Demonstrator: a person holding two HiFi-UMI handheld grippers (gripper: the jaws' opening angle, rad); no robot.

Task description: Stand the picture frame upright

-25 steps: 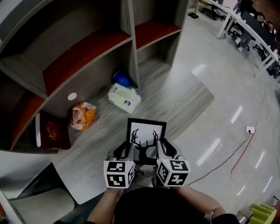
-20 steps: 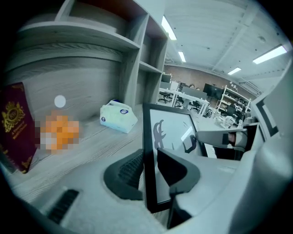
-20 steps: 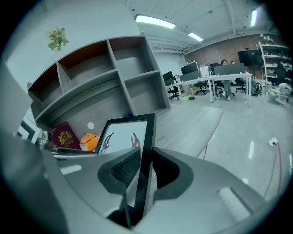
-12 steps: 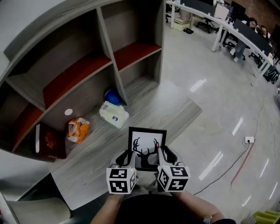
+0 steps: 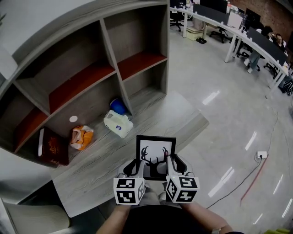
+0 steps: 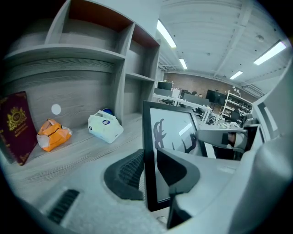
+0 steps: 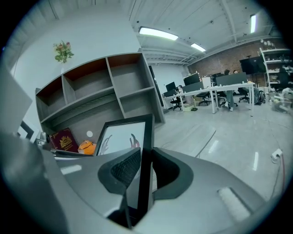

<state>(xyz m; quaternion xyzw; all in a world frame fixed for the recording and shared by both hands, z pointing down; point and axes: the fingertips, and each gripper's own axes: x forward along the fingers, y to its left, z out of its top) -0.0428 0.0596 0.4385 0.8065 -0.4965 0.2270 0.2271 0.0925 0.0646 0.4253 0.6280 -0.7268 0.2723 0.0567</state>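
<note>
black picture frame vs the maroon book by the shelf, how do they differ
The black-rimmed picture frame shows dark antlers on white; the maroon book bears a gold crest. The frame is clamped at its sides by the left tongs and right tongs; the book leans untouched against the grey shelf unit. Both are flat rectangles.

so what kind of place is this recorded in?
Looks like an open-plan office: long desks with monitors and chairs along the far side, a polished floor, and a grey shelf unit nearby.
</note>
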